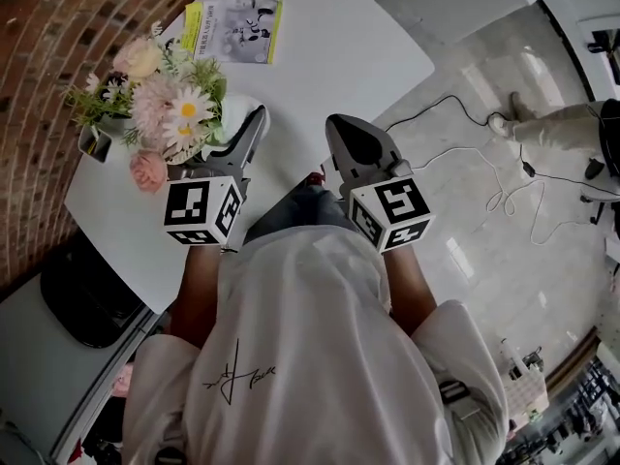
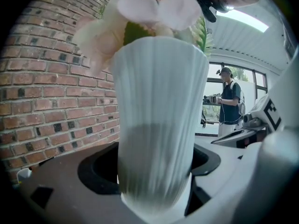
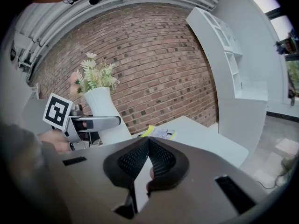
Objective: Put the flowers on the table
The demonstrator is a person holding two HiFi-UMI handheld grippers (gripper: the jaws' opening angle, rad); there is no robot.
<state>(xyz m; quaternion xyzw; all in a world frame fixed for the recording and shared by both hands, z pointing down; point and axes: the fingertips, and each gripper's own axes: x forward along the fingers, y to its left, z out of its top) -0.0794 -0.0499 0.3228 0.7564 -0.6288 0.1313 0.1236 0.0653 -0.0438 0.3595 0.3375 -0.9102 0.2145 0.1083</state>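
A bunch of pink and white flowers [image 1: 165, 105] stands in a white ribbed vase [image 1: 235, 108] over the left part of the white table [image 1: 339, 56]. My left gripper [image 1: 248, 120] is shut on that vase; in the left gripper view the vase [image 2: 159, 115] fills the gap between the jaws, petals [image 2: 149, 8] above it. Whether its base touches the table I cannot tell. My right gripper [image 1: 341, 126] hovers to the right, shut and empty, its pads [image 3: 161, 158] pressed together. From there the vase [image 3: 105, 111] and flowers [image 3: 96, 73] show at the left.
A magazine [image 1: 232, 29] lies at the table's far side. A brick wall [image 1: 58, 37] runs along the left, a black chair [image 1: 82, 298] sits below it. Cables [image 1: 484, 153] trail on the floor near another person [image 1: 562, 124]. White shelving [image 3: 224, 64] stands at the right.
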